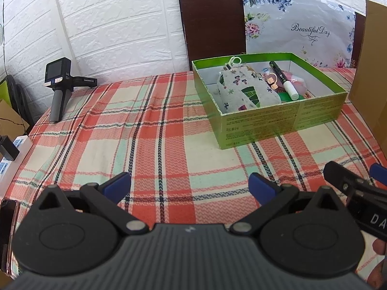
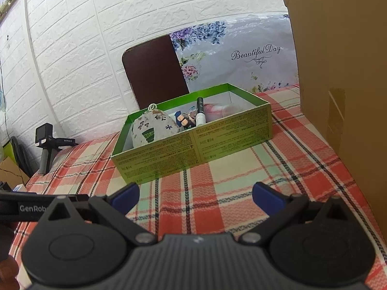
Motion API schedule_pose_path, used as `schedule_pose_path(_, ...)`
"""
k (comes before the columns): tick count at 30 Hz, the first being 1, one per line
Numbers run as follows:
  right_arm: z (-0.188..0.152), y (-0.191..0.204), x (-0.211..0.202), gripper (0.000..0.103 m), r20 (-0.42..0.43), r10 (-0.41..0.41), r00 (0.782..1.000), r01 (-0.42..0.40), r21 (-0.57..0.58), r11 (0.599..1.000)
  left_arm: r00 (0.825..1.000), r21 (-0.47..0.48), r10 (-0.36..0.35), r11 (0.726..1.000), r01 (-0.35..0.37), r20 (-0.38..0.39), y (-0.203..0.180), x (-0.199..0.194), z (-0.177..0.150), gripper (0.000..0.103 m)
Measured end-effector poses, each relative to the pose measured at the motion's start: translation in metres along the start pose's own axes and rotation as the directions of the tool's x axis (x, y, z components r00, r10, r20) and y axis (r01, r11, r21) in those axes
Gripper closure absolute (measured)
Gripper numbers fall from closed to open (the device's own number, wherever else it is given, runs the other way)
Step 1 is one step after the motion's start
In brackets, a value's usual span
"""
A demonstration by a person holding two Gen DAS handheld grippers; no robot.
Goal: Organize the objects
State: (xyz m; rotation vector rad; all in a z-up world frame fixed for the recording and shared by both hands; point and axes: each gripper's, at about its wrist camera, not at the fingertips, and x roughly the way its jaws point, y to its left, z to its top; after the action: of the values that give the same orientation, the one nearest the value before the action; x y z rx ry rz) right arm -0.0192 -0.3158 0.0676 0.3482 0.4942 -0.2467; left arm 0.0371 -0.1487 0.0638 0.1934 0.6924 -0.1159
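A green cardboard box (image 1: 278, 123) stands on the plaid tablecloth at the far right; it also shows in the right wrist view (image 2: 193, 149). Inside lie a grey printed drawstring pouch (image 1: 244, 89) (image 2: 151, 126), a black marker with a white cap (image 1: 284, 79) (image 2: 200, 113), a small cartoon figure (image 1: 272, 82) (image 2: 185, 120) and something pink (image 1: 298, 82) (image 2: 217, 110). My left gripper (image 1: 189, 184) is open and empty, low over the cloth in front of the box. My right gripper (image 2: 196, 195) is open and empty, just short of the box's near wall.
A black camera on a grip stand (image 1: 59, 84) stands at the table's far left. A brown chair back (image 1: 212, 19) and a floral bag (image 1: 300, 24) are behind the box. A tall cardboard box (image 2: 338, 72) stands at the right. A power strip (image 1: 12, 149) lies off the left edge.
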Motion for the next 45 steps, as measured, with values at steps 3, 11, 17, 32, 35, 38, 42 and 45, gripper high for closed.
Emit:
schedule_pose_path(3, 0.0, 0.003, 0.0, 0.0, 0.0, -0.001, 1.0, 0.001, -0.009, 1.0, 1.0, -0.006, -0.002, 1.0, 0.002, 0.002, 0.001, -0.001, 0.001, 0.0)
schedule_pose_path(11, 0.0, 0.006, 0.001, 0.0, 0.0, -0.004, 1.0, 0.004, -0.02, 1.0, 1.0, -0.026, -0.005, 1.0, 0.005, 0.003, 0.006, 0.0, 0.001, 0.0)
schedule_pose_path(17, 0.0, 0.008, 0.001, 0.0, 0.001, -0.007, 1.0, 0.007, -0.023, 1.0, 1.0, -0.032, -0.005, 0.999, 0.005, 0.006, 0.008, 0.0, 0.002, 0.0)
schedule_pose_path(32, -0.001, 0.012, 0.0, 0.0, 0.003, -0.012, 1.0, 0.012, -0.027, 1.0, 1.0, -0.054, 0.001, 0.999, 0.0, 0.009, 0.011, -0.001, 0.002, 0.0)
schedule_pose_path(35, -0.001, 0.011, 0.0, 0.0, 0.003, -0.012, 1.0, 0.012, -0.027, 1.0, 1.0, -0.054, -0.003, 0.999, 0.003, 0.008, 0.011, -0.002, 0.001, 0.0)
schedule_pose_path(38, -0.001, 0.012, -0.001, 0.0, 0.007, -0.013, 1.0, 0.014, -0.029, 0.999, 1.0, -0.06, -0.008, 0.998, 0.008, 0.006, 0.012, -0.002, 0.001, 0.0)
schedule_pose_path(42, -0.002, 0.013, 0.0, 0.0, 0.003, -0.014, 1.0, 0.015, -0.029, 0.999, 1.0, -0.062, -0.012, 0.998, 0.012, 0.002, 0.013, -0.001, -0.001, 0.0)
schedule_pose_path(45, -0.002, 0.012, 0.0, 0.0, 0.004, -0.01, 1.0, 0.01, -0.029, 1.0, 1.0, -0.072, -0.027, 0.997, 0.028, 0.009, 0.014, -0.003, -0.001, 0.0)
